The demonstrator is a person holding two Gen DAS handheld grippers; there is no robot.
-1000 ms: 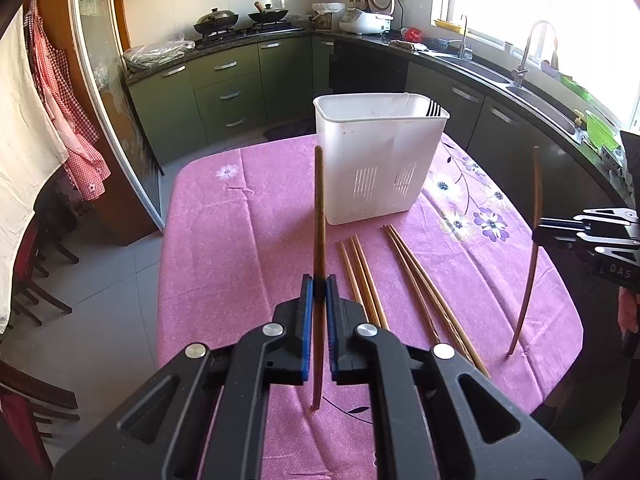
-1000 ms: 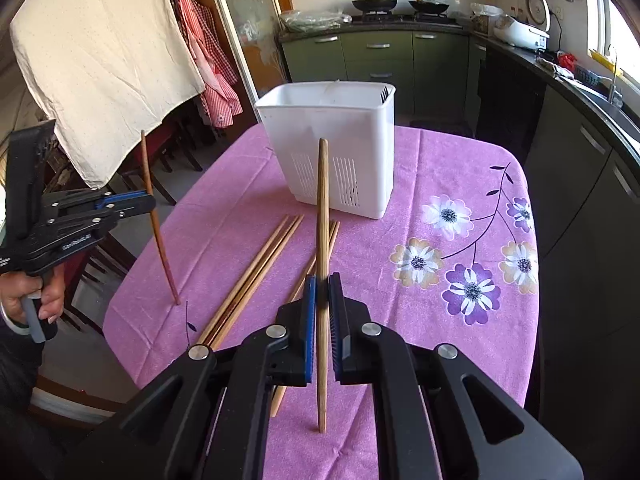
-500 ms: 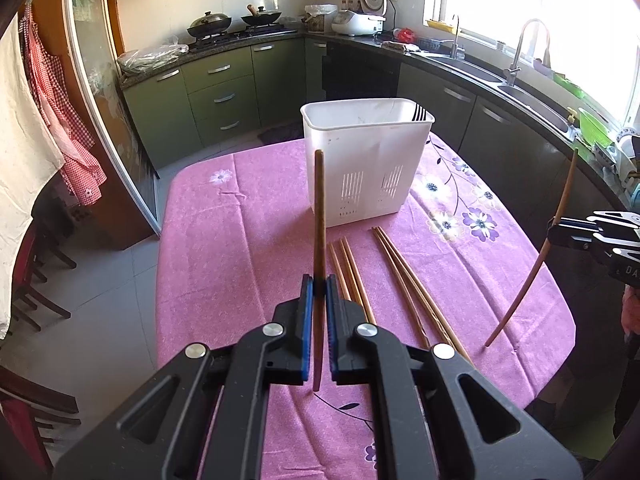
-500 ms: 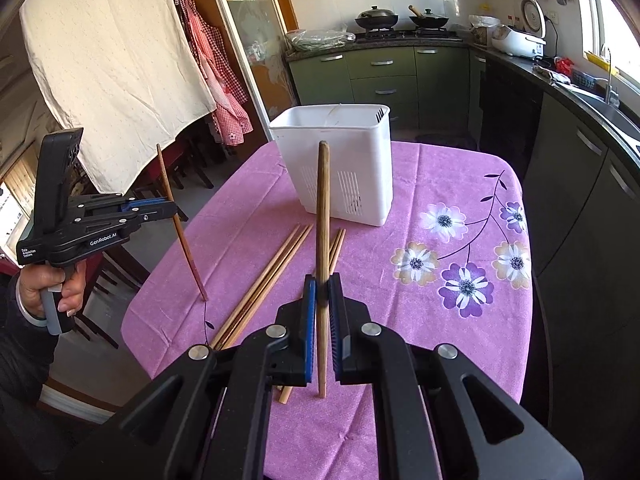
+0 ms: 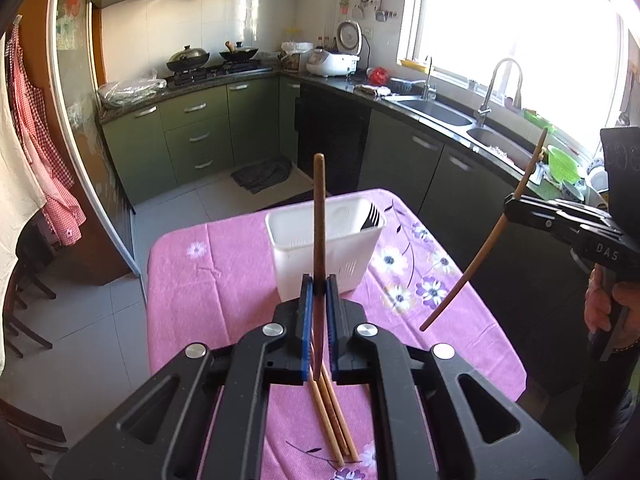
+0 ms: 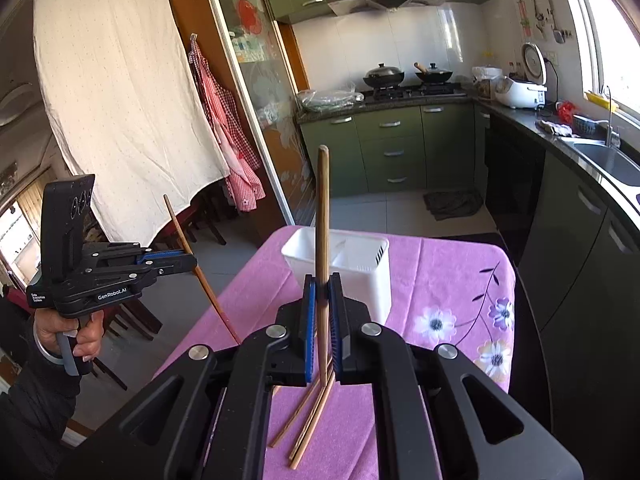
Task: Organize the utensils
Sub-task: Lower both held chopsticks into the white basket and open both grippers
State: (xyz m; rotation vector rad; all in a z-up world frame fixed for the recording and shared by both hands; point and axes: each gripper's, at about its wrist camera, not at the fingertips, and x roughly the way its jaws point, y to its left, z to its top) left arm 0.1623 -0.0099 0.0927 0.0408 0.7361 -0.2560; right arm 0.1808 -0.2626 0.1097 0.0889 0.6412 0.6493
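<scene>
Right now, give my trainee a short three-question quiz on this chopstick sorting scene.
1. True or false: each gripper is clamped on one chopstick.
2. What already sits in the white basket? A) forks B) spoons
3. Where do the spare chopsticks lie?

Key:
1. True: the left gripper holds the left chopstick, the right gripper holds the right chopstick.
2. A: forks.
3. On the pink tablecloth.

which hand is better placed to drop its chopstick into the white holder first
Probably the left. The left gripper holds its chopstick nearly upright, lined up with the white holder. The right gripper holds its chopstick steeply tilted, off the table's right side.
</scene>
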